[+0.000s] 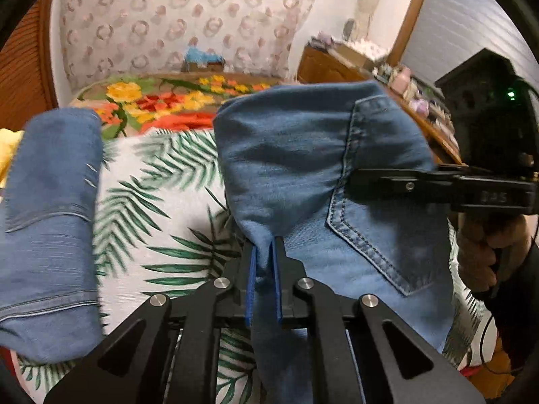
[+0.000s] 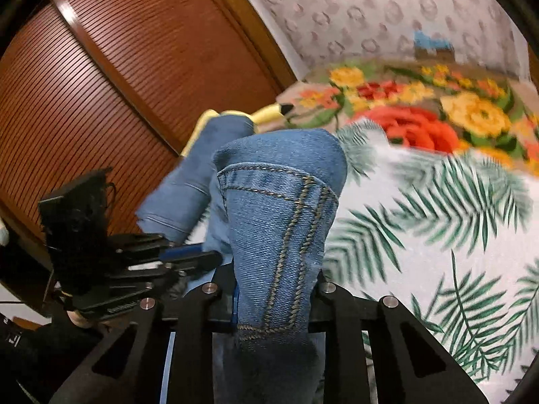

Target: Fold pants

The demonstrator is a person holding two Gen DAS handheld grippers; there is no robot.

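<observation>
Blue denim pants (image 1: pixel 293 155) hang bunched above the bed, held by both grippers. In the left wrist view my left gripper (image 1: pixel 264 252) is shut on a pinched fold of the denim between its blue pads. My right gripper (image 1: pixel 357 180) comes in from the right and bites the cloth beside the back pocket (image 1: pixel 370 229). In the right wrist view the pocket area of the pants (image 2: pixel 279 202) rises out of my right gripper (image 2: pixel 276 289), covering its fingers. My left gripper (image 2: pixel 212 257) grips the cloth on the left. A pant leg (image 1: pixel 50 208) lies at the left.
A sheet printed with palm leaves (image 1: pixel 161 181) covers the bed, and a floral blanket (image 1: pixel 161 101) lies behind it. A louvred wooden door (image 2: pixel 101 84) stands to the left, and a wooden shelf (image 1: pixel 404 80) with small items to the right. A hand (image 1: pixel 485 245) holds the right gripper.
</observation>
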